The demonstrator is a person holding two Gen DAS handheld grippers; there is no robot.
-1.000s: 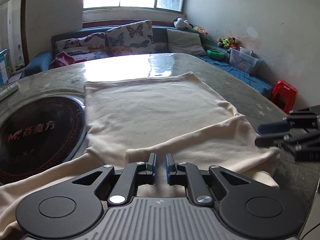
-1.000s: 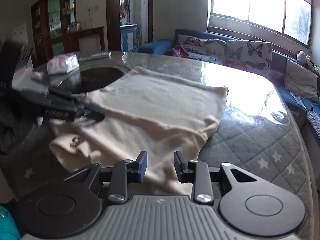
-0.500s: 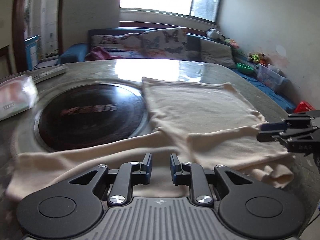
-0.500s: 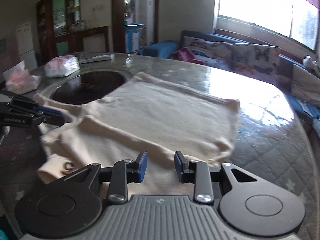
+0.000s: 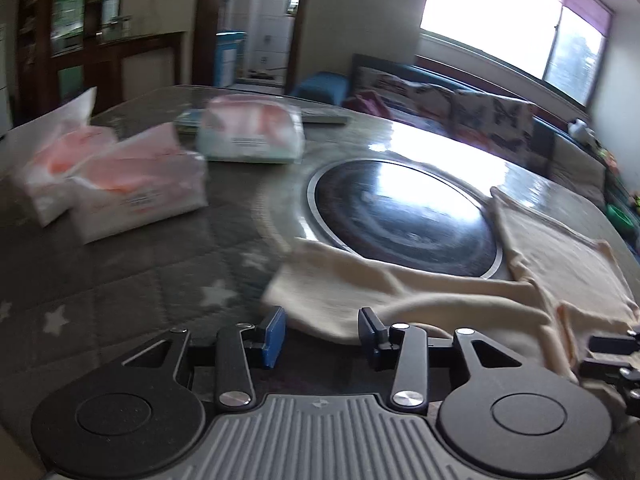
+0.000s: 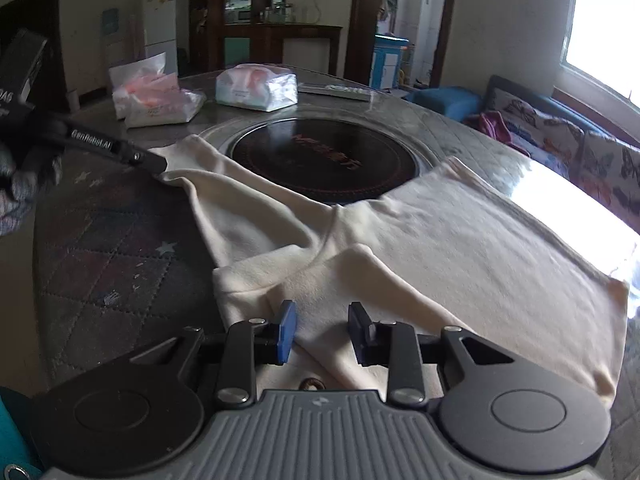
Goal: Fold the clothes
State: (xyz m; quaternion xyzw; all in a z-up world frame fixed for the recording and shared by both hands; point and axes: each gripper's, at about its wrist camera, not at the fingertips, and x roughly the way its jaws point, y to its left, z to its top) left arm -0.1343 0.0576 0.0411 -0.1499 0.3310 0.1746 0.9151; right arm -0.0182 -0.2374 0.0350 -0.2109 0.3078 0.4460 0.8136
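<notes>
- Lying across the frame centre, the cream garment [image 6: 460, 240] covered the table [image 6: 120, 264], one sleeve [image 5: 332, 280] extended.
- Left gripper [image 5: 322, 334] had just been opening, jaws spread over the sleeve end, pinching nothing.
- Right gripper [image 6: 322, 330] stood parted above the cloth, gripping nothing.

Three tissue packs [image 6: 256, 87] sit near the table's [image 6: 120, 280] far edge. A black round hob [image 6: 324, 160] lies at its centre

daylight from the window [image 5: 516, 36] glares on the table [image 5: 404, 140]; left view motion-blurred, edges fisheye-bent.
</notes>
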